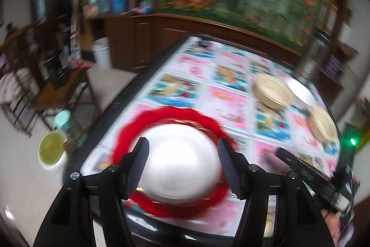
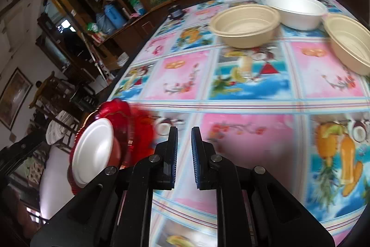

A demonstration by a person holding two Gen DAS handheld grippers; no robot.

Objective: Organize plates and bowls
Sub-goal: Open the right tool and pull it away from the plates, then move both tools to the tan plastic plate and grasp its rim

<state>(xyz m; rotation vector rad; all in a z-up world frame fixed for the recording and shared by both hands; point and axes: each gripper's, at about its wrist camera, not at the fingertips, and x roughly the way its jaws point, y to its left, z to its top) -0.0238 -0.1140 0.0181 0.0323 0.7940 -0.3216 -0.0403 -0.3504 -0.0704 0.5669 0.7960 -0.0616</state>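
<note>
Two jaws of left gripper (image 1: 182, 161) spread wide around round white foam plate (image 1: 178, 163) lying on scalloped red plastic plate (image 1: 161, 115) at table's near edge; contact unclear through blur. Right gripper (image 2: 184, 156) narrowly parted, empty; probably featherlight, crushable, best pinched gently at rim.

Two beige bowls (image 2: 245, 26) (image 2: 351, 43) and one white bowl (image 2: 297, 10) near the worktop's far edge; one red plate (image 2: 120, 122), seemingly one white plate (image 2: 92, 152) on it, near left edge.

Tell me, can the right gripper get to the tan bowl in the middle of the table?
Probably yes. The right gripper holds nothing, its fingers a little apart, and only bare tablecloth lies between it and the tan bowl. It would need to open wider for the rim.
</note>
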